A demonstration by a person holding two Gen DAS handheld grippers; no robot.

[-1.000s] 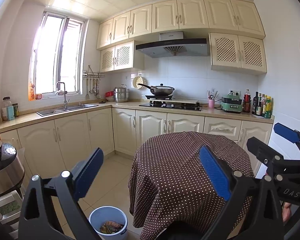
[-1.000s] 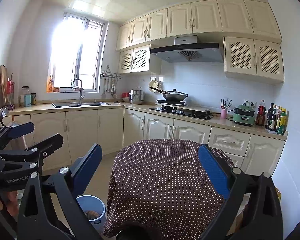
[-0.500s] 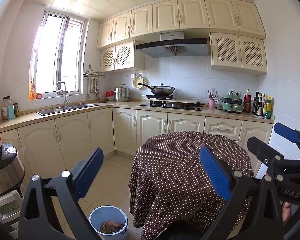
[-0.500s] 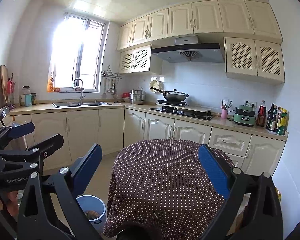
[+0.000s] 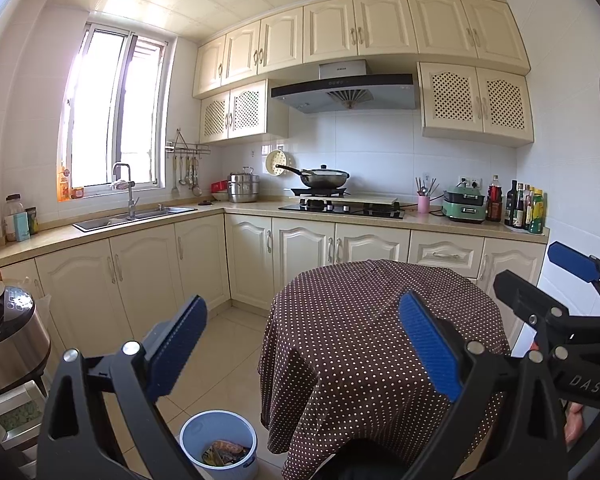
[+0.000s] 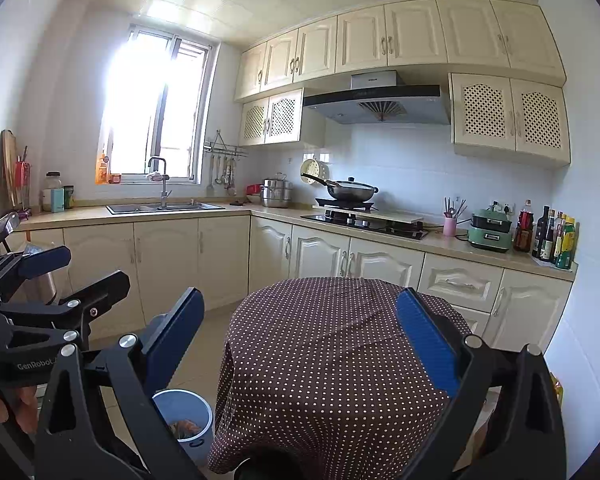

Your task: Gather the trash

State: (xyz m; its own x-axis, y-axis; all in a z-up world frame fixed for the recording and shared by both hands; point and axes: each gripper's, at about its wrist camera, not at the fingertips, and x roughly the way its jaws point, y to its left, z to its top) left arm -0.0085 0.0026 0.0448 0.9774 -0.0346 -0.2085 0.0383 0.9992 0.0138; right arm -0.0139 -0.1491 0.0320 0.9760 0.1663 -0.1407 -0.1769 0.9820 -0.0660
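While both grippers hang in the air over the near edge of the round table (image 5: 380, 320), nothing sits between their blue pads. The left gripper (image 5: 304, 344) has its fingers spread wide apart, and it holds nothing. The right gripper (image 6: 300, 340) is spread wide too, and it is also empty. From the right wrist view, the left gripper shows at the far left with a hand (image 6: 10, 408) around its handle. From the left wrist view, the right gripper shows at the far right edge.

A brown tablecloth with white dots covers the table and hangs down its sides. On the floor, just left of the table, stands a light blue trash bin (image 5: 219, 440). The trash (image 5: 224, 451), some crumpled wrappers, lies inside the bin at the bottom.

Far behind the table runs a cream kitchen counter (image 5: 260, 210). A wok with a lid (image 5: 324, 178) sits on the stove (image 5: 346, 208). A sink (image 5: 134, 216) is on the left under the bright window (image 5: 116, 108). Bottles (image 5: 526, 210) stand at the far right end of the counter, beside a green cooker (image 5: 464, 208) and a pink cup (image 5: 423, 203). A silver rice cooker (image 5: 8, 340) sits near the left edge.
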